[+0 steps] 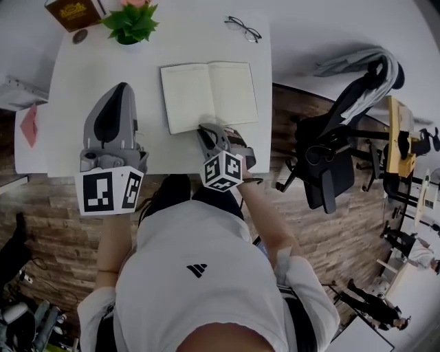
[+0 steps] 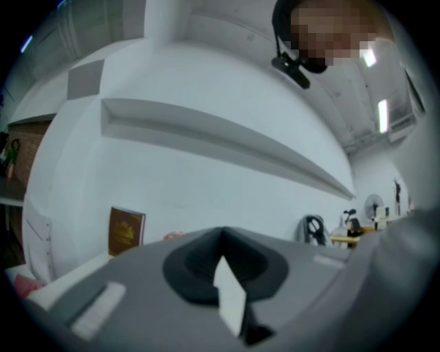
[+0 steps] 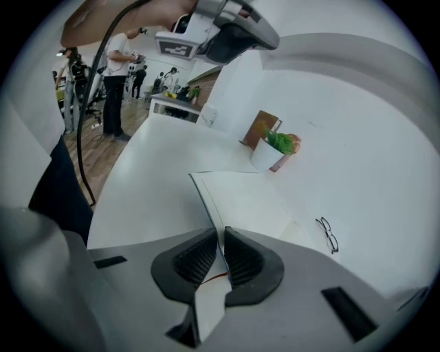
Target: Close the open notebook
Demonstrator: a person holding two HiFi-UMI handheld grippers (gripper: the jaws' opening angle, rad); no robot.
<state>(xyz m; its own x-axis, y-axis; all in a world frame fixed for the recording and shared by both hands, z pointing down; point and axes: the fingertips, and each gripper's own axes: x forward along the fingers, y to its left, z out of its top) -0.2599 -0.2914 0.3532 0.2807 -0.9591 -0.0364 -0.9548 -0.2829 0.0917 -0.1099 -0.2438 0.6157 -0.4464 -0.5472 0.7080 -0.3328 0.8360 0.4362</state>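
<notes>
The open notebook (image 1: 210, 95) lies flat on the white table (image 1: 72, 82), its pale pages up. My right gripper (image 1: 207, 130) is at the notebook's near edge, close to the spine, pointing down and away. In the right gripper view the notebook (image 3: 251, 199) lies just ahead, and a thin sheet of it stands on edge between the jaws; the right gripper (image 3: 221, 240) is shut on that sheet. My left gripper (image 1: 124, 88) rests on the table left of the notebook, apart from it. In its own view the left gripper (image 2: 221, 237) is shut with nothing held.
A potted plant (image 1: 130, 24), a brown book (image 1: 72, 12) and a pair of glasses (image 1: 242, 29) sit along the table's far side. An office chair (image 1: 330, 165) draped with clothing stands to the right. A red item (image 1: 29, 125) lies on a side surface at left.
</notes>
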